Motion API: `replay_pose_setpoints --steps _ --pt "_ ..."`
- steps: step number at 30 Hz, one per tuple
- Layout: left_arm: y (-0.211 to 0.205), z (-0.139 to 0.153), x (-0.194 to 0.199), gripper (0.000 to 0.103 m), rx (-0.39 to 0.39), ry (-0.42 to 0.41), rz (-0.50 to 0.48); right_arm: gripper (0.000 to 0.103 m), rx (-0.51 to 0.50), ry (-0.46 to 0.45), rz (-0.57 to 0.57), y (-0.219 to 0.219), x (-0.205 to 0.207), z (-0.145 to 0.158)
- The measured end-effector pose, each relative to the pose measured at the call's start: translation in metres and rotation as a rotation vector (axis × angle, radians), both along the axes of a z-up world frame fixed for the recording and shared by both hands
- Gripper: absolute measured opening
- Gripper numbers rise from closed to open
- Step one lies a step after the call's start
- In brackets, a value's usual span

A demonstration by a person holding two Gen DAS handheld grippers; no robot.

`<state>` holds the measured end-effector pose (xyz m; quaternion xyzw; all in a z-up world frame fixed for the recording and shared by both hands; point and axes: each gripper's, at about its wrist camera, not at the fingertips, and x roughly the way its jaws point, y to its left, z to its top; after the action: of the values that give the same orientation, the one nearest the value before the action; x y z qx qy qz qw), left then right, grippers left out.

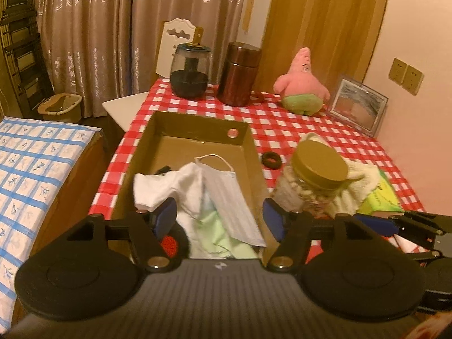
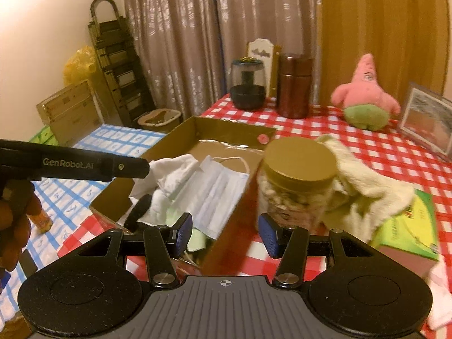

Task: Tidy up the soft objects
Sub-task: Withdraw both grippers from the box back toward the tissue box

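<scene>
A brown cardboard box [image 1: 180, 125] [image 2: 197, 130] sits on the red-checked table [image 1: 296, 130]. Inside lie a white cloth [image 1: 169, 186] [image 2: 169, 178], a face mask [image 1: 228, 197] [image 2: 214, 192], a pale green cloth [image 1: 217, 237] and a red-and-black item [image 1: 169, 244]. My left gripper [image 1: 219, 220] is open over the box's near end, empty. My right gripper [image 2: 226, 233] is open above the box's right wall, empty. A cream towel [image 2: 367, 192] [image 1: 356, 186] lies behind a gold-lidded jar [image 2: 299, 175] [image 1: 313, 172]. A pink starfish plush [image 1: 302, 87] [image 2: 364, 96] sits far right.
A dark glass jar [image 1: 190, 70] [image 2: 248, 84] and a brown canister [image 1: 240, 75] [image 2: 293, 84] stand at the table's back. A picture frame [image 1: 357, 104], a green book [image 2: 409, 226], a black ring [image 1: 271, 160]. A blue-checked surface [image 1: 36, 169] lies left.
</scene>
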<state>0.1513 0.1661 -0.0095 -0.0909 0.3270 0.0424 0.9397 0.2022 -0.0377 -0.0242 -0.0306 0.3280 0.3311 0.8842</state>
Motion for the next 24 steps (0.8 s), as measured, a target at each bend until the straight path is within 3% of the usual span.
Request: replay_pose_setpoints --steps 9,24 --pt "-0.034 0.009 -0.011 0.077 -0.002 -0.02 -0.021 0.053 0.001 -0.032 -0.082 -0.047 -0.013 0.018" --pt "-0.096 0.009 -0.011 0.077 0.066 -0.051 -0.111 0.057 0.042 -0.017 -0.303 -0.142 -0.026 0.031"
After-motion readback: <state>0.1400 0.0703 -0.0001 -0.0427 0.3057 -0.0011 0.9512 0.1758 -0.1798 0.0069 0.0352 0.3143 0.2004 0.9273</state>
